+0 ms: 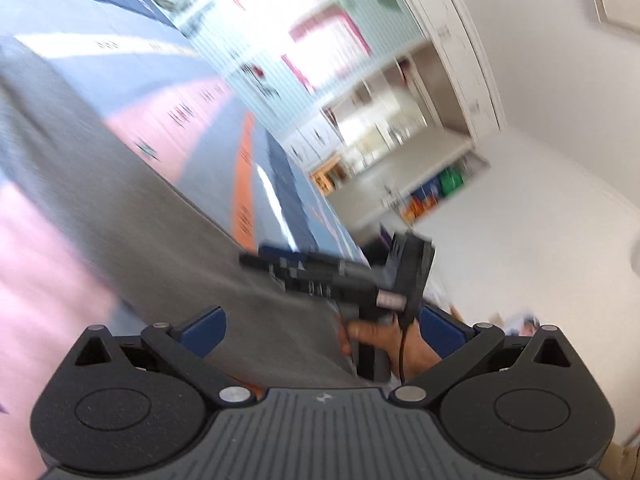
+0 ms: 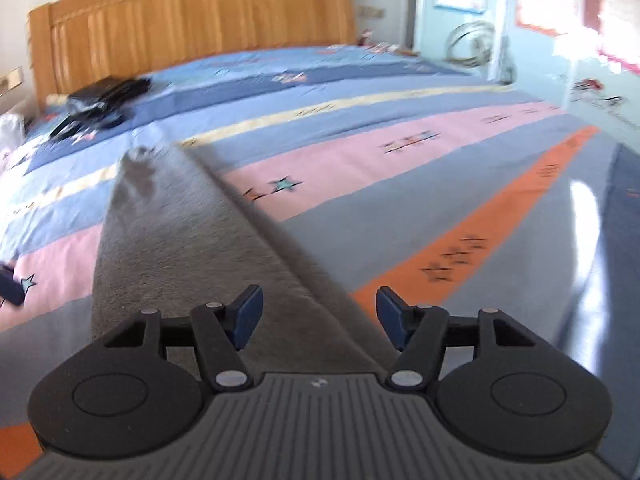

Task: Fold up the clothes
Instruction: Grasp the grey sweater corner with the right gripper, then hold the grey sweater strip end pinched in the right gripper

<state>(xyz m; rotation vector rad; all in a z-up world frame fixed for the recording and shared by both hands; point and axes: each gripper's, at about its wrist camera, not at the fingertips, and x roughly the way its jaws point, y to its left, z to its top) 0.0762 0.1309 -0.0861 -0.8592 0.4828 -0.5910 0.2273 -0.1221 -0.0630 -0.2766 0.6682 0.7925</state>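
On striped bedspread [image 2: 400, 152]: grey garment [image 2: 192, 248]; splayed fingers [image 2: 248, 312]

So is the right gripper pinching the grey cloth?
Cannot tell. In the right wrist view the right gripper has its jaws wide open, and the grey cloth passes between them, but blur hides whether the pads touch it.

Striped bedspread [image 2: 400, 152] covers the bed: blue, pink, cream & orange bands w/ small star motifs. Wooden headboard [image 2: 192, 16] stands at the far end, against a pale wall. Dark flat items [image 2: 104, 96] lie on the spread nr the headboard, left side; too blurred to tell what they are. Coiled white cable [image 2: 472, 42] hangs by the pale blue wall. In the left wrist view, white shelf unit [image 1: 400, 140] w/ colourful boxes [image 1: 434, 194] on a lower shelf, beside a white wall.
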